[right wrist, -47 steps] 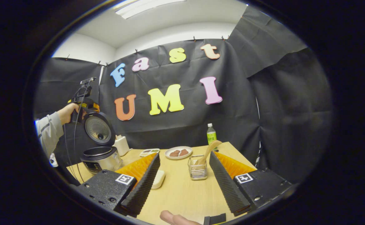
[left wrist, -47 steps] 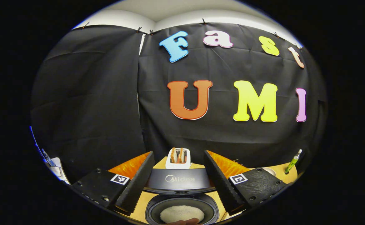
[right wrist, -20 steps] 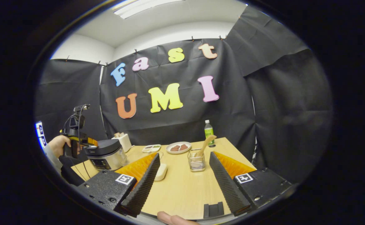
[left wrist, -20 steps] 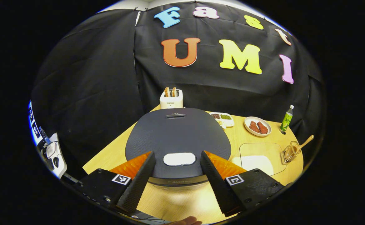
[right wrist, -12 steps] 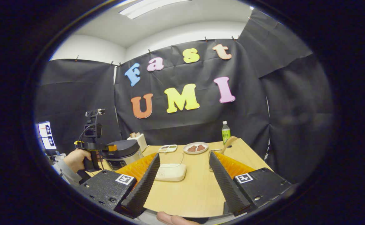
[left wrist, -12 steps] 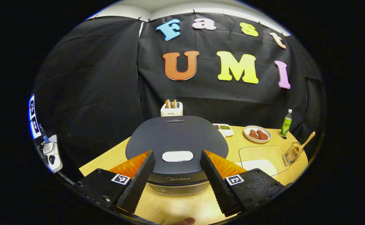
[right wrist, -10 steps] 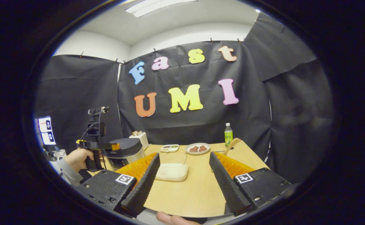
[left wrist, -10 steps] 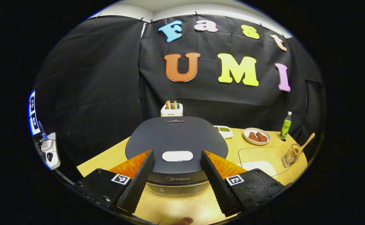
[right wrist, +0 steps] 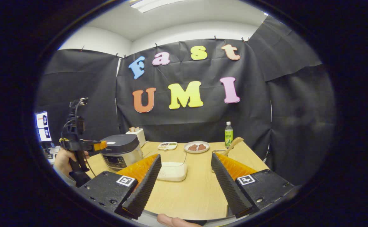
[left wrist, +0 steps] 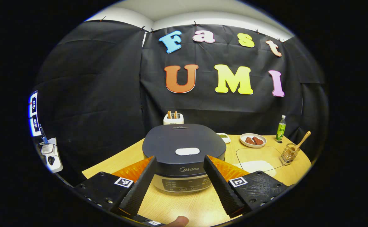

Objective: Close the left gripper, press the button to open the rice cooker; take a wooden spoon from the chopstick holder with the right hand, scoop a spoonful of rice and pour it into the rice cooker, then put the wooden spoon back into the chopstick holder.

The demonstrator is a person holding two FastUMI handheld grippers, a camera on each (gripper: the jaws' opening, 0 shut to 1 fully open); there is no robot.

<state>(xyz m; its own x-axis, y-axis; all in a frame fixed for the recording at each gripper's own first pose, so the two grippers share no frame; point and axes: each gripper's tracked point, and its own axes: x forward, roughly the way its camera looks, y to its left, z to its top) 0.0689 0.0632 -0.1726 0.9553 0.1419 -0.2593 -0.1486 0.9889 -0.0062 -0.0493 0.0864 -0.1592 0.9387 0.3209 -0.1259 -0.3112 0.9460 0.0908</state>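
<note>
Left gripper view is showing the left gripper with its two ribbed black fingers standing spread wide, nothing between them, each finger base carrying a square black-and-white marker. Just past the fingertips the rice cooker is sitting on the wooden table with its dark lid down, a white oval button lying on top toward the front. The front band is bearing the word "Midea" above a strip of controls too small to make out. Behind the cooker a white toaster is holding two slices, its lettering too small to read. To the right a clear rice box is lying flat with white rice in it, and beyond it the wire chopstick holder is standing near the table edge. The wooden spoon is resting in it, handle leaning up and to the right, bowl end down. A plate and a green bottle are standing farther back; the bottle's label is unreadable.

Right gripper view is showing the right gripper, fingers likewise held wide apart and holding nothing, hovering over the table's near edge. At far left a hand is gripping the other gripper's handle, in front of the closed cooker.
</note>
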